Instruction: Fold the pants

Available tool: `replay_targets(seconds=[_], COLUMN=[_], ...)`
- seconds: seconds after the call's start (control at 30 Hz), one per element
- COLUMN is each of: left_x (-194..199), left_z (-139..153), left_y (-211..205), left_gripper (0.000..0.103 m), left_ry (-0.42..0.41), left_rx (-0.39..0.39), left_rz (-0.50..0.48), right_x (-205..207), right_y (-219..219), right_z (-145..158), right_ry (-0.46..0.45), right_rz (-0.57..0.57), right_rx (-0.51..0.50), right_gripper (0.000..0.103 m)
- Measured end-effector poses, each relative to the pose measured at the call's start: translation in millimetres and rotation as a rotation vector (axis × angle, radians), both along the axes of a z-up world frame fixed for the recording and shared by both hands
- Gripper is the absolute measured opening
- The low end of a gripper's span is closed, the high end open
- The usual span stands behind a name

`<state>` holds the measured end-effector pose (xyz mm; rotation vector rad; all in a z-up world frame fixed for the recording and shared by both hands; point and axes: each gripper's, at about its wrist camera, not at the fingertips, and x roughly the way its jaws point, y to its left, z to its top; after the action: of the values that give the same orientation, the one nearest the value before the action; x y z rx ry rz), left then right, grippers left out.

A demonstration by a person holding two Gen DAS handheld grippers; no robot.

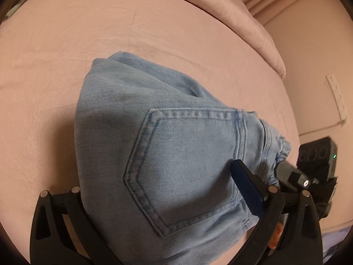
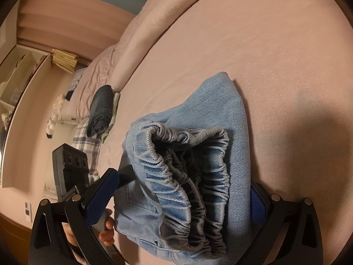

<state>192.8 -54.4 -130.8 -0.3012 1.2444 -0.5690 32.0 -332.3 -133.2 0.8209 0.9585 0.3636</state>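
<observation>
Right wrist view, folded light-blue denim pants (image 2: 222, 119), elastic waistband up, right gripper (image 2: 183, 198) spread around them, left gripper (image 1: 158, 190) likewise.

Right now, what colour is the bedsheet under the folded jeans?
Pale pink bedsheet, seen best in the left wrist view, beneath the light blue denim jeans.

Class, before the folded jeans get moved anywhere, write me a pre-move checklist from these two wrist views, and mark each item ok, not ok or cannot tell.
1. Folded jeans lie compact on the pink bed sheet: ok.
2. Left hand-held gripper straddles the bundle: ok.
3. Right hand-held gripper straddles the elastic waistband end: ok.
4. Pads pressing firmly on denim: cannot tell.
5. Sheet beyond the bundle free: ok.
6. Dark folded garment sits apart, at the bed's edge: ok.
</observation>
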Motion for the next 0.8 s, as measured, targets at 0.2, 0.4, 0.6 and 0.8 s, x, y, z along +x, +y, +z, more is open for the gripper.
replay_targets(seconds=[0.2,0.4,0.6,0.8], left_x=[-0.7,-1.8,-5.8,-13.6], left_z=[1.2,10.3,20.6,27.4], left_y=[-0.5,10.5,6.7,12.9], left_gripper=[0.101,0.101,0.1,0.1], left_ry=[-0.012,-0.015,-0.046,-0.066], left_rx=[-0.014,-0.115,-0.114,-0.132], left_rz=[-0.044,-0.042,-0.046,-0.043], right_x=[-2.6,-4.3,-8.7,-12.1], right_y=[0.6,1.8,4.8,6.1], right_z=[3.8,6.6,15.2,21.8], right_ry=[-0.029,-0.039,-0.067,-0.09], right_rz=[-0.011,-0.013,-0.011,-0.007], right_rx=[0.053,0.061,0.07,0.074], right_gripper=[0.103,0.103,0.103,0.103])
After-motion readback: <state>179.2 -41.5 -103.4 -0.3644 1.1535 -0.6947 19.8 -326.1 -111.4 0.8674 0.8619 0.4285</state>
